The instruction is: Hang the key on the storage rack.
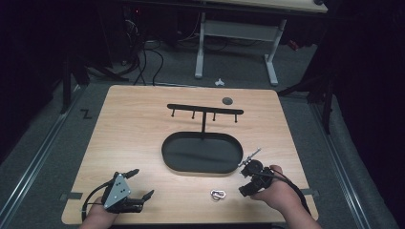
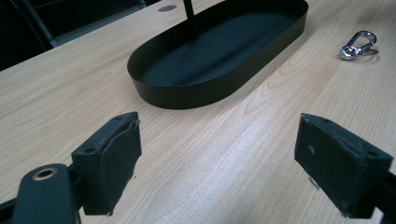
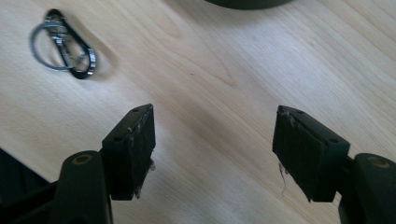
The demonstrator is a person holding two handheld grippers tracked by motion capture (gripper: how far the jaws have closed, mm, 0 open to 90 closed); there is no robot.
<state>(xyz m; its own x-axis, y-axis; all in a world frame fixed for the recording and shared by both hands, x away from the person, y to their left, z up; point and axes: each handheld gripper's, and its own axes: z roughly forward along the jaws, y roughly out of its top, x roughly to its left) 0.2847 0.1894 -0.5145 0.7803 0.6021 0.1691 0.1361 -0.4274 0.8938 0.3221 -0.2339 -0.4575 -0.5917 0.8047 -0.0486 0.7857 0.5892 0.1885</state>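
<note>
A silver carabiner on a key ring (image 1: 218,194) lies on the wooden table near its front edge, between my two grippers. It is also in the left gripper view, carabiner (image 2: 358,45), and the right gripper view, carabiner (image 3: 65,44). A black oval tray (image 1: 165,155) sits mid-table, with a T-shaped hanger stand (image 1: 204,110) rising from its far side. My left gripper (image 1: 142,182) rests at the front left, open, jaws empty over bare wood (image 2: 217,163). My right gripper (image 1: 244,179) stands just right of the carabiner, open with nothing between its pads (image 3: 215,149).
A small dark round disc (image 1: 227,100) lies near the table's far edge. The tray's wall (image 2: 187,93) stands ahead of the left gripper. Beyond the table are a white desk frame (image 1: 272,62) and cables on the floor.
</note>
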